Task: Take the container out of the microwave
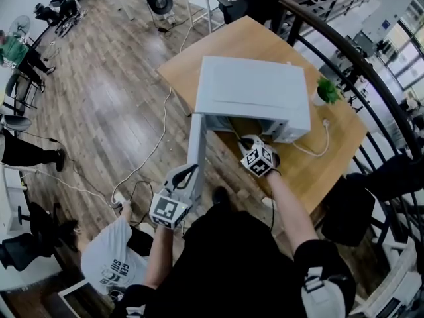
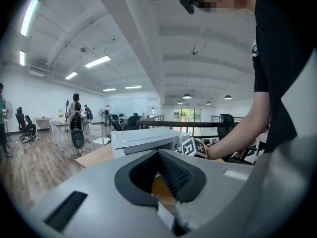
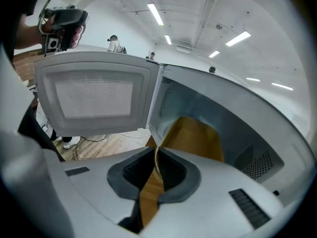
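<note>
Light-brown wooden table (image 1: pixel 232 38): carries a boxy pale-grey microwave (image 1: pixel 255 91), seen from above at the centre of the head view. Its white mesh-windowed door (image 1: pixel 197 151) stands swung wide open, pointing toward 7 o'clock from the oven body.

Tan, thin-walled, paper-like container (image 3: pixel 195 138): sits at the mouth of the cavity, at 1 o'clock from the right claw in the right gripper view. Its far part is inside the oven. Whether its base rests on the cavity floor I cannot tell.

Right claw (image 3: pixel 156 165): pinched on the container's near rim, the wall sandwiched between the pads.

Left claw (image 2: pixel 161 175): at the door's free end, 7 o'clock of the oven. The pads are drawn close, apparently nipping the door's white edge.

Progress, judged: door opened, done; container gripped, done. Left to do: draw the container clear of the cavity toward 6 o'clock and set it on the table. Roughly halfway.
</note>
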Available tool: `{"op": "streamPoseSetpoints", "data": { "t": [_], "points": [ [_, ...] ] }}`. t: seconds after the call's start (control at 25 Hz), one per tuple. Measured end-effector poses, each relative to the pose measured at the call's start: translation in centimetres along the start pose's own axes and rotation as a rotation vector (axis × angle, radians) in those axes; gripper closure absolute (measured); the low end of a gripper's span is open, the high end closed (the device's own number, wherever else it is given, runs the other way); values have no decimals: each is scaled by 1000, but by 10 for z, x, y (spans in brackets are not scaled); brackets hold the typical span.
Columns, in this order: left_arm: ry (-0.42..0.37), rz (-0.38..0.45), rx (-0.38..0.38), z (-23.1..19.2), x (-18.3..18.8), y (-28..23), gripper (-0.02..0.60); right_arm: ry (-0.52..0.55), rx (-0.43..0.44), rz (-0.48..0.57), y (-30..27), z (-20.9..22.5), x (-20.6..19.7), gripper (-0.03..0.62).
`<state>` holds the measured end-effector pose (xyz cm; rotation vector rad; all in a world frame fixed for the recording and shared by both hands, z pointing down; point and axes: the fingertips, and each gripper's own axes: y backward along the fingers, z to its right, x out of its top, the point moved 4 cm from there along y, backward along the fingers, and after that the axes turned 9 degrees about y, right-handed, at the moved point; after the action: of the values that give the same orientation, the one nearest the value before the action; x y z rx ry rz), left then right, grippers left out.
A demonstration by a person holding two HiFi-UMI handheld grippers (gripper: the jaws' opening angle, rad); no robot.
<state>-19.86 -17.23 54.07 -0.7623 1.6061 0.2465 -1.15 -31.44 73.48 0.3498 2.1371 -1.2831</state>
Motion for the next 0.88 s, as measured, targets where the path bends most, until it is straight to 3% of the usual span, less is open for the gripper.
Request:
{"op": "streamPoseSetpoints", "data": {
  "t": [0.32, 0.88],
  "points": [
    [-16, 22, 24, 37, -2, 14, 580, 34, 7, 3, 36, -13, -17, 568],
    [11, -11, 48, 102, -11, 31, 580, 83, 55, 32, 90, -43, -33, 569]
  ]
}}
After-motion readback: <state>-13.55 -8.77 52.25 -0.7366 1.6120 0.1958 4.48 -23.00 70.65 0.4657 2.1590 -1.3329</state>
